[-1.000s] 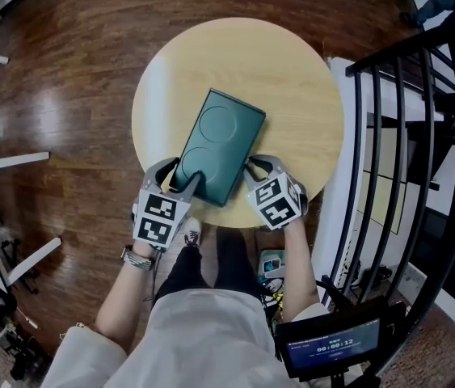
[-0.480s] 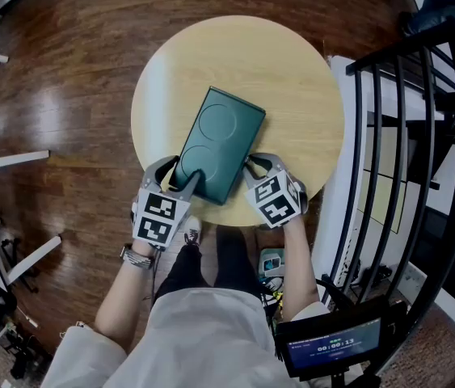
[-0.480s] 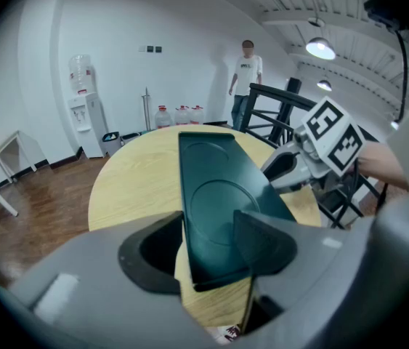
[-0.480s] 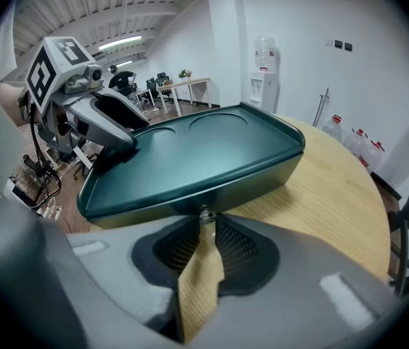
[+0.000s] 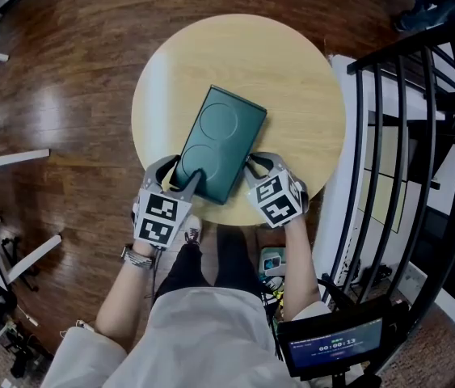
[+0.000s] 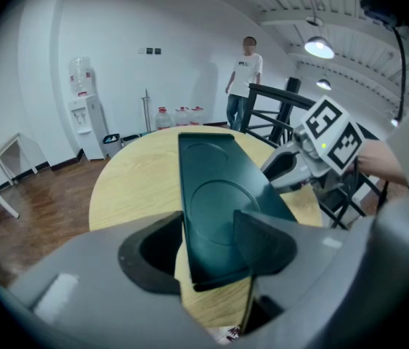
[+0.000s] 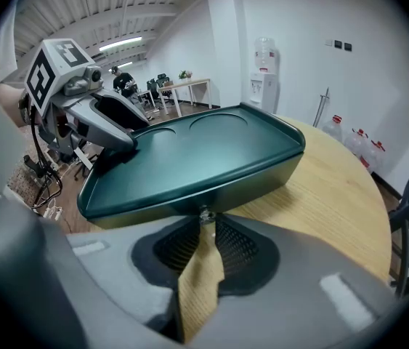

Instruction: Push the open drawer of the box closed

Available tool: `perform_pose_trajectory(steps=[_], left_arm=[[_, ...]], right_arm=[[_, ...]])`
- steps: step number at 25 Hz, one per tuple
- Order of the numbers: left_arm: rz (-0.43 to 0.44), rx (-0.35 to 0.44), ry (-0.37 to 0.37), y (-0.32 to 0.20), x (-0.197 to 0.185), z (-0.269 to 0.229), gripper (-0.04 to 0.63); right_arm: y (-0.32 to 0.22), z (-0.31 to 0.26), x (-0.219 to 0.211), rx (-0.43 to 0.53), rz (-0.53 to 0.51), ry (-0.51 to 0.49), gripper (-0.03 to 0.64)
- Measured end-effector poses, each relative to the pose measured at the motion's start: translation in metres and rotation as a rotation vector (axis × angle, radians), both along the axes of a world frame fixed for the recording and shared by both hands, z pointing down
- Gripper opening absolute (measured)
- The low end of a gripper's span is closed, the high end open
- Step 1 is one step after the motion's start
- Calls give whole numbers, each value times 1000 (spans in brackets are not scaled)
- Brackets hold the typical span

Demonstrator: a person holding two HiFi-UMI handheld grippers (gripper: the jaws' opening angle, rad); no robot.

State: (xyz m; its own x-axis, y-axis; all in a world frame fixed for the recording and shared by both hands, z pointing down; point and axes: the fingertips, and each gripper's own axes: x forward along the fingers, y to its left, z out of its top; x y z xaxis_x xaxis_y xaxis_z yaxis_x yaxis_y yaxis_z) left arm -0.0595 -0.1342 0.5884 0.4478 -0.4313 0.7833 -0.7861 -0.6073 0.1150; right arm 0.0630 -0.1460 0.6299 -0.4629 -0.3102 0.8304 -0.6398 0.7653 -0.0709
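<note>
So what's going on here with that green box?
A person with a gripper in each hand handles a dark green rectangular box on a round light wooden table. The left gripper straddles the box's near corner, jaws apart, one finger on its top. The right gripper is closed on a small metal knob on the box's side. No drawer visibly sticks out.

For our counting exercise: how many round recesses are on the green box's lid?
2. One recess lies toward the green box's far end, the other toward its near end; none hidden.
</note>
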Motion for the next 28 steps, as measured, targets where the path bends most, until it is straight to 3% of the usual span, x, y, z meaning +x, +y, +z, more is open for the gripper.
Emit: perform_pose_trajectory(steps=[28], left_arm=[[3, 4, 4, -2, -3, -2, 238]], right_arm=[[-2, -2, -2, 3, 20, -37, 71]])
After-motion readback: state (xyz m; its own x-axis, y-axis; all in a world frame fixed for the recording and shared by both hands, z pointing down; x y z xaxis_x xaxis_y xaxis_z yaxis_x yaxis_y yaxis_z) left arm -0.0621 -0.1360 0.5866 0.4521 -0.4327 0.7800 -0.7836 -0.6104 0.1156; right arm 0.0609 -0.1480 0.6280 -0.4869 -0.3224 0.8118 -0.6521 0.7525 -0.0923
